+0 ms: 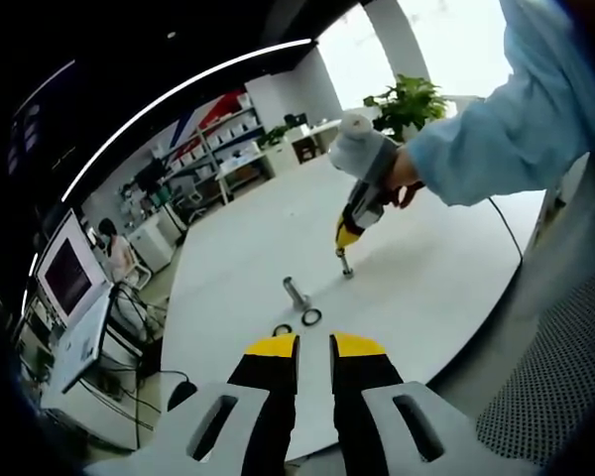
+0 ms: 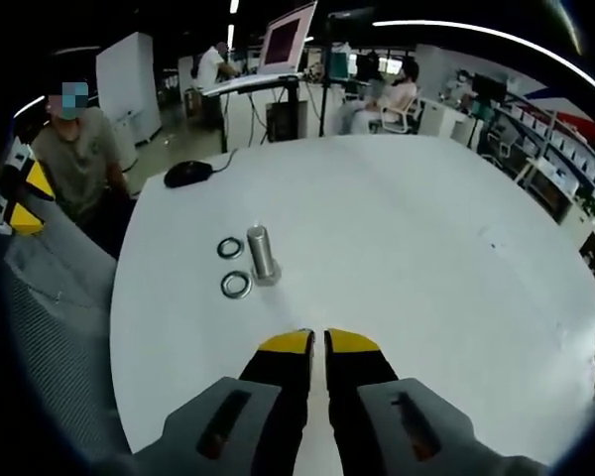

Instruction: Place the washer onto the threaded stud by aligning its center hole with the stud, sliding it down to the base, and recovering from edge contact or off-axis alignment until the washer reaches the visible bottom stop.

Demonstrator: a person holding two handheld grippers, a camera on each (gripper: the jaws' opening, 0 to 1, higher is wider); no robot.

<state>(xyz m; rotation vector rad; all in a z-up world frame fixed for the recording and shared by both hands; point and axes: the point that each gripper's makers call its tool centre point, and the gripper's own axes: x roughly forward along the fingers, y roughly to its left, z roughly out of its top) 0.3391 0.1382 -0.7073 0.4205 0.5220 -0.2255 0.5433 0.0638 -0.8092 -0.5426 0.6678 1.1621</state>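
We see two washers lying flat on the white surface (image 2: 397, 228). In the right gripper view one washer (image 2: 236, 286) lies just beside the foot of the threaded stud (image 2: 262, 254), and the other washer (image 2: 230, 248) lies near the stud too, a bit farther from us. Neither washer is on the stud. The stud stands upright on its small base, and nothing is around it.

In the left gripper view we see the same stud (image 1: 296, 294) with one washer (image 1: 311, 317) close to it and the other washer (image 1: 282, 330) near our left gripper (image 1: 314, 345).

Our left gripper has yellow tips, and its jaws are close together with a thin gap between them. They hold nothing. They hover over the near edge of the surface, apart from the washers.

Our right gripper (image 2: 318, 342) looks the same: the jaws are nearly together with a thin gap and hold nothing. In the left gripper view we see this right gripper (image 1: 345, 266) from outside, held by a hand (image 1: 402, 177) in a light blue sleeve (image 1: 506, 119), with its tips down touching or nearly touching the surface, past the stud.

A black mouse (image 2: 188, 174) lies on the far side of the surface. A screen (image 2: 288, 40) stands behind it. People sit and stand around the room. We see shelves (image 1: 223, 149) and a green plant (image 1: 407, 104) too.
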